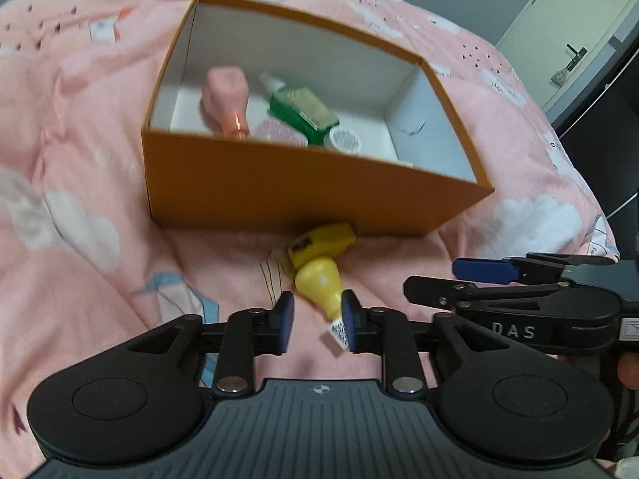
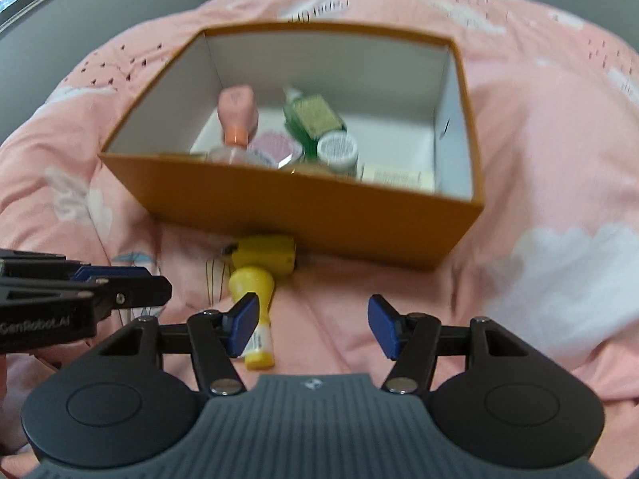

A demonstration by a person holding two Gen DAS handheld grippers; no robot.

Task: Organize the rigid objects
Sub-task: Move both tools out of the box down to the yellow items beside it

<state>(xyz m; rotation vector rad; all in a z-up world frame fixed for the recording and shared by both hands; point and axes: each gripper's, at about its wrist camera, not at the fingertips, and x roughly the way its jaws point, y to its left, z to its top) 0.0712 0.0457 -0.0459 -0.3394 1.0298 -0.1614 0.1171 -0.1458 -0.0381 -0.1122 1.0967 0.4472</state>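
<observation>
- The left gripper [image 1: 315, 321] has narrow jaws, nothing clamped; the yellow bottle [image 1: 319, 267] lies on the pink quilt [image 1: 80, 159], against the near wall of the orange box [image 1: 279, 183], its cap end by one pad.
- The right gripper [image 2: 313, 325], half open and empty, sits right of the bottle.
- Best to widen, straddle the tapered neck and squeeze gently: the plastic looks smooth, the bedding soft.
- The cardboard box holds a pink bottle [image 1: 223, 95] and a green bottle [image 1: 301, 113].

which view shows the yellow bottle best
The right wrist view: the yellow bottle lies in full length on the blanket before the orange box, only partly crossed by a claw finger. The left wrist view shows it too, its cap end hidden behind a finger.
</observation>
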